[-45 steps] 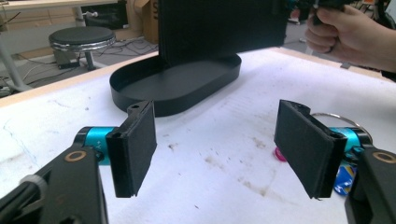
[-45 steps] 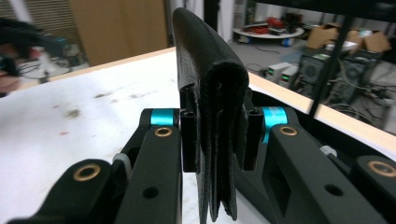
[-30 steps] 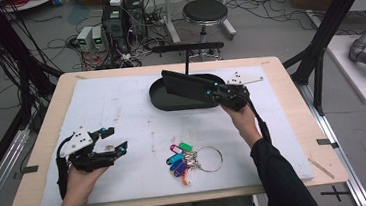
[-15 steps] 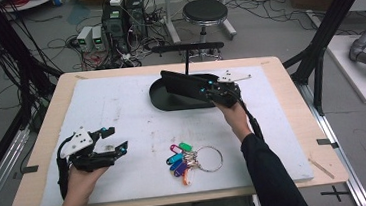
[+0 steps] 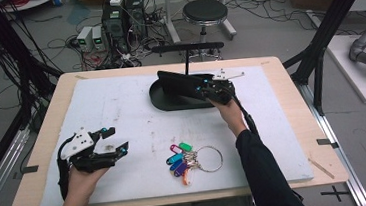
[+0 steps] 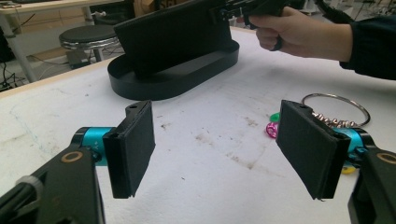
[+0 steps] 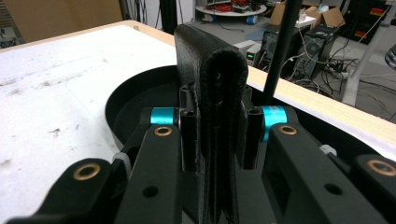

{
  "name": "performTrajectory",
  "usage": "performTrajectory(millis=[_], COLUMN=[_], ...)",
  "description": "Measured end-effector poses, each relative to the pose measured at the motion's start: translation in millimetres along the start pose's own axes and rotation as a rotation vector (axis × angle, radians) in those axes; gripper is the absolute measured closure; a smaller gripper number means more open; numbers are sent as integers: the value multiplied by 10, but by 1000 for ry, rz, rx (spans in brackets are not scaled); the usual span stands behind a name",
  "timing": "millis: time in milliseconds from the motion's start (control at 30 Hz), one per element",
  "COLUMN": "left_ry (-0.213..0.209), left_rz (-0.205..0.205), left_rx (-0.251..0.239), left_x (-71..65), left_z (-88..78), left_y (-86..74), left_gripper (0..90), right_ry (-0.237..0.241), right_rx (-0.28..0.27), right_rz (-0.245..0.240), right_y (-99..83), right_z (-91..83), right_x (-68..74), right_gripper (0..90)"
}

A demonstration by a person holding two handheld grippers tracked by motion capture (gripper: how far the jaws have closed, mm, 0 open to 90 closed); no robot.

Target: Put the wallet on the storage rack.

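From the high view, the right gripper point(image 5: 209, 89) is at the far middle of the table, closed on a black wallet point(image 5: 179, 85) that stands on its edge in a black oval tray point(image 5: 163, 100). The left gripper point(image 5: 108, 145) rests near the front left of the white mat point(image 5: 121, 113), jaws apart and holding nothing. A ring of keys with coloured tags point(image 5: 191, 158) lies on the mat between the two arms, well apart from the tray.

In the left gripper view, the two black pads point(image 6: 133, 147) stand wide open over the bare mat. Behind them the tray point(image 6: 154, 84) holds the upright wallet point(image 6: 173, 35), and the other hand point(image 6: 299, 32) holds its gripper at the far end of the wallet. The key ring point(image 6: 336, 105) lies just behind the right pad.

In the right gripper view, the jaws press both sides of the folded wallet point(image 7: 217, 116), whose rounded spine points up. The tray point(image 7: 135, 100) curves behind and below it. A thin black pole point(image 7: 280, 46) rises close beside the wallet.

The step in hand seems to be lifting the wallet out of the tray or placing it there; I cannot tell which. To do it well, I think the grip should stay firm and level, and the move should go straight up or down, so that the wallet does not catch on the tray wall or touch the pole. The left gripper can wait, away from the keys.
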State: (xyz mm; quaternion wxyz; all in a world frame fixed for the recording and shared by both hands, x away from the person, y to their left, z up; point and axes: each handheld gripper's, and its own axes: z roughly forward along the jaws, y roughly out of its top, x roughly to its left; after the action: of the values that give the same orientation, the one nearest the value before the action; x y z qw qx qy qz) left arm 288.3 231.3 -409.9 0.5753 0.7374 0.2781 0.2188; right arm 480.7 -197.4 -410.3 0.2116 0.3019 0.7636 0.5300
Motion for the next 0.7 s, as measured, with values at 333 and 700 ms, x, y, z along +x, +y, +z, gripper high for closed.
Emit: performTrajectory(millis=[333, 700], left_ry=[-9, -12], left_rz=[11, 13], left_rx=[16, 26], left_x=[-16, -15], left_z=[21, 33], left_y=[-19, -35], left_gripper=[281, 281], right_ry=[7, -19], right_rx=[31, 97], right_rz=[16, 19], right_y=[-103, -156], right_z=[23, 46], right_x=[-137, -167], right_gripper=[749, 713])
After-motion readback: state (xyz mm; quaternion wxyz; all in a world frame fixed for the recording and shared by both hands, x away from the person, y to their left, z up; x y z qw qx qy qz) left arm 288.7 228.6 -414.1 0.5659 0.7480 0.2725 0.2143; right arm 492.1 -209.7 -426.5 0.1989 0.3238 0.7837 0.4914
